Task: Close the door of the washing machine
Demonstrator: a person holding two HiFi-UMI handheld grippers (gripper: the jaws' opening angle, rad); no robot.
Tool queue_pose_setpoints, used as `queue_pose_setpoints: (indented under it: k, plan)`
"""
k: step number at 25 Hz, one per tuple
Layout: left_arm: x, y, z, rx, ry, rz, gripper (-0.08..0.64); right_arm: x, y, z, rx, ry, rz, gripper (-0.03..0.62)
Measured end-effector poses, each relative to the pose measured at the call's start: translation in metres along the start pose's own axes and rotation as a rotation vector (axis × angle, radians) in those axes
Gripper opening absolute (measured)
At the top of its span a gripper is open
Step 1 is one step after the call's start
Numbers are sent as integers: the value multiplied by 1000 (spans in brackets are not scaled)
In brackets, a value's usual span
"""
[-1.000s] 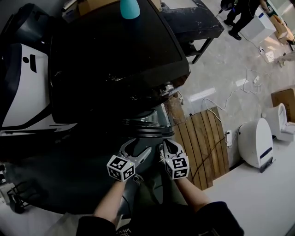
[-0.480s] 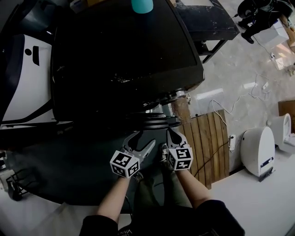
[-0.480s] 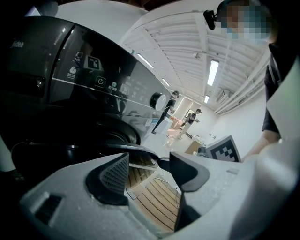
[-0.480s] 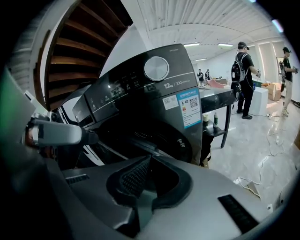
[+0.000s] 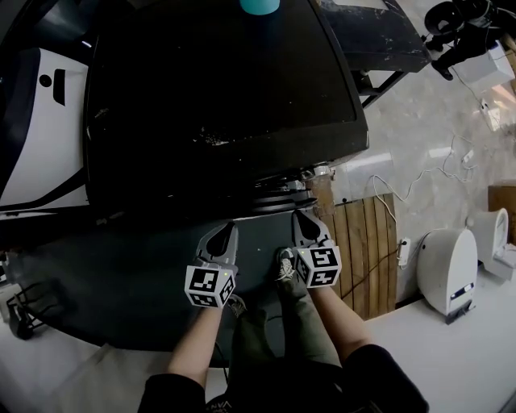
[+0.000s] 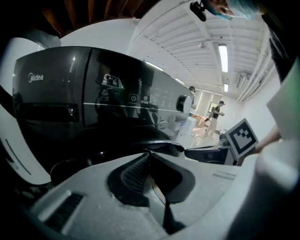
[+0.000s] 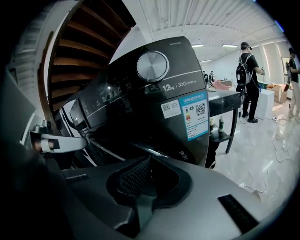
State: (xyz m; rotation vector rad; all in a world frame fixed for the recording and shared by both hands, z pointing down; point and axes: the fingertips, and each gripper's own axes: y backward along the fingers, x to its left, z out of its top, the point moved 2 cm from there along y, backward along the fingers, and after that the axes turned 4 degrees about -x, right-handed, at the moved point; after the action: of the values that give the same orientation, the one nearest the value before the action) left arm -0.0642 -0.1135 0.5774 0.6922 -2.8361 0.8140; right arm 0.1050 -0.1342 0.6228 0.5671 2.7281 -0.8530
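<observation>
Door [image 5: 274, 200] of the black front-load washer [image 5: 218, 97] shows from above as a dark, chrome-edged rim just under the washer's front edge; can't tell whether it is fully latched. Person's two grippers sit side by side just in front of the washer, both aimed at the door: L gripper [image 5: 224, 234] nr the rim's left part, R gripper [image 5: 305, 222] nr its right. L jaws have just been closing & now meet, w/ nothing between them. R jaws are likewise pressed together, empty. No view makes clear whether either touches the door. R gripper view takes in the washer's control panel w/ a round silver knob [image 7: 152, 66] & a blue-white label [image 7: 192, 115] on the front. Teal cup [image 5: 260, 5] stands on the washer's top at the back edge. Wooden pallet [image 5: 363, 242] lies on the floor to the washer's right in head view. White appliance [image 5: 40, 137] stands at its left.
</observation>
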Motion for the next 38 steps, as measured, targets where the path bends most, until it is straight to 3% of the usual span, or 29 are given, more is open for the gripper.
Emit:
queue_pose_setpoints:
  k: [7, 15, 23, 38]
  plan:
    - [21, -1, -1, 3, 8, 89, 2, -6, -16, 11, -19, -7, 11, 2]
    - [33, -8, 1, -8, 24, 135, 2, -8, -24, 16, -26, -22, 30, 2]
    - [35, -13, 3, -8, 11, 132, 2, -10, -27, 17, -28, -16, 62, 2]
    - [35, -16, 1, 22, -11, 110, 2, -11, -30, 18, -11, -40, 11, 2]
